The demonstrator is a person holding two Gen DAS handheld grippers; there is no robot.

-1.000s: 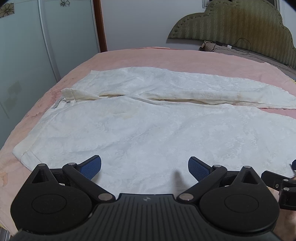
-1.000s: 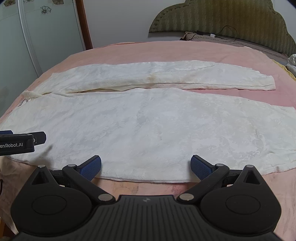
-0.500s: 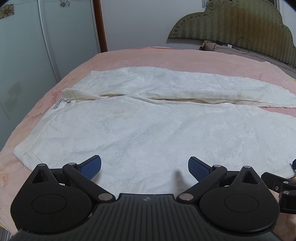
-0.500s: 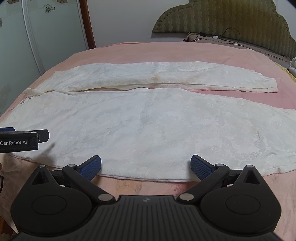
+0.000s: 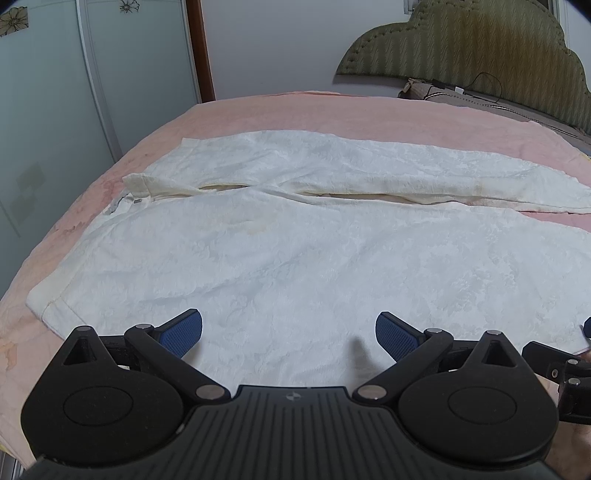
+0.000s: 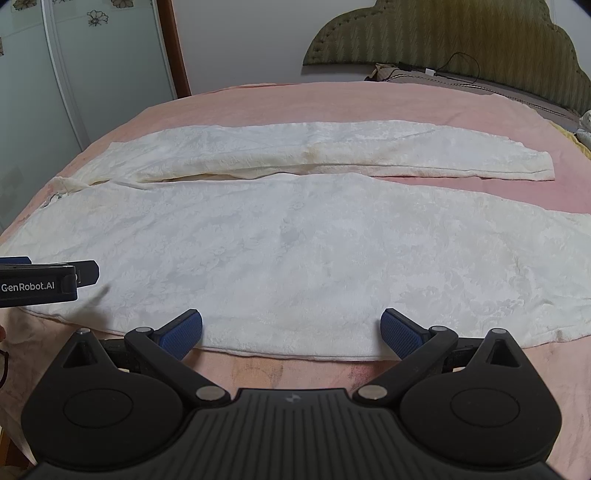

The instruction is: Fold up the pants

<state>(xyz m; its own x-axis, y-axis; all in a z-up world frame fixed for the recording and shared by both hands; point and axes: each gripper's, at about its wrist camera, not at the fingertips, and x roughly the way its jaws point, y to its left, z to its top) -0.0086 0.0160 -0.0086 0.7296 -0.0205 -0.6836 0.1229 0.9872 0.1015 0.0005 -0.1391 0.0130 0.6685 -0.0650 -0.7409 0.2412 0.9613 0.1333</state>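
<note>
White patterned pants lie spread flat on the pink bed, waistband at the left, both legs running right. They also show in the right wrist view. The far leg lies apart from the near leg. My left gripper is open and empty, over the near edge of the pants close to the waist. My right gripper is open and empty, at the near edge of the near leg. The left gripper shows from the side in the right wrist view.
The pink bedspread covers the bed. A green padded headboard stands at the far right with a cable and a pillow below it. Pale wardrobe doors stand to the left of the bed.
Both views have shifted slightly; the right gripper has crept a little forward and right along the near leg. Both grippers stay open.
</note>
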